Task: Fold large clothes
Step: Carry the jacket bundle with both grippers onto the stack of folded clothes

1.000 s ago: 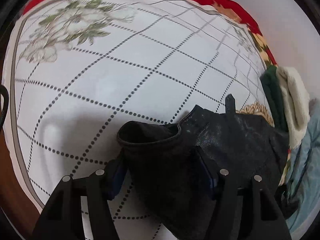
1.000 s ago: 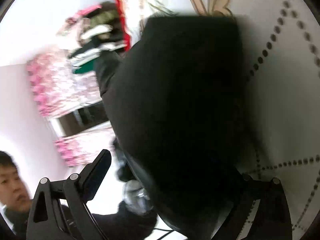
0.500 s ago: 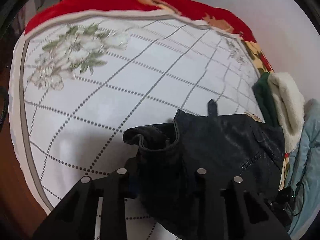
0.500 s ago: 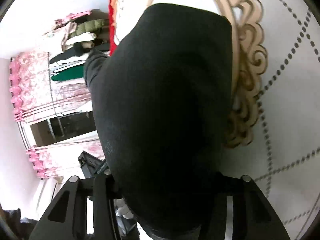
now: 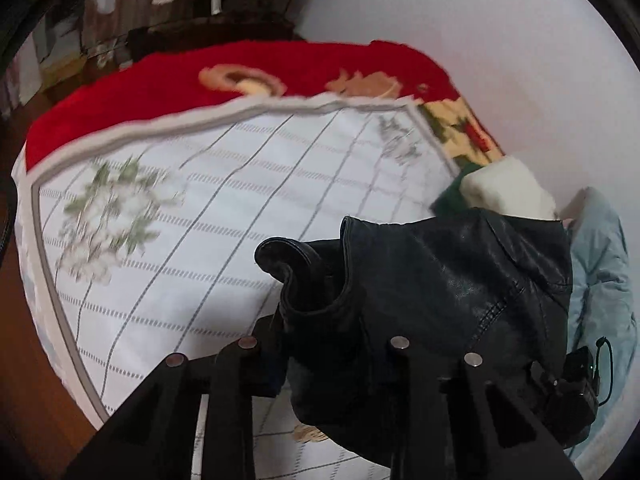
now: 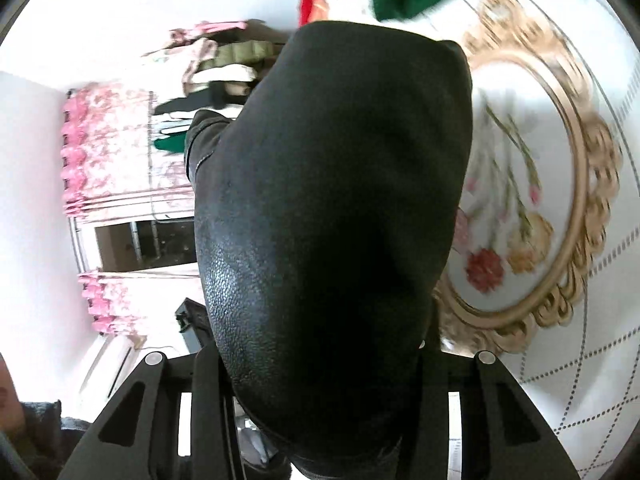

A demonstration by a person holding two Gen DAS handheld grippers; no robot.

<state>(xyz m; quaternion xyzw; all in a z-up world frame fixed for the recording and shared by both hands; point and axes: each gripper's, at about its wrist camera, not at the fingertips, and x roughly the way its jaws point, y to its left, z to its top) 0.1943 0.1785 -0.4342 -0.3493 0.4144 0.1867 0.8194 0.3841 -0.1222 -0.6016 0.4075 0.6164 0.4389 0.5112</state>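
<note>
My left gripper (image 5: 324, 364) has just closed and clamps a rolled edge of the black leather jacket (image 5: 432, 288), held above the near right part of the bed's white quilt (image 5: 224, 216). My right gripper (image 6: 320, 384) has just closed too, clenching another fold of the jacket, which bulges up and hides most of that view.
</note>
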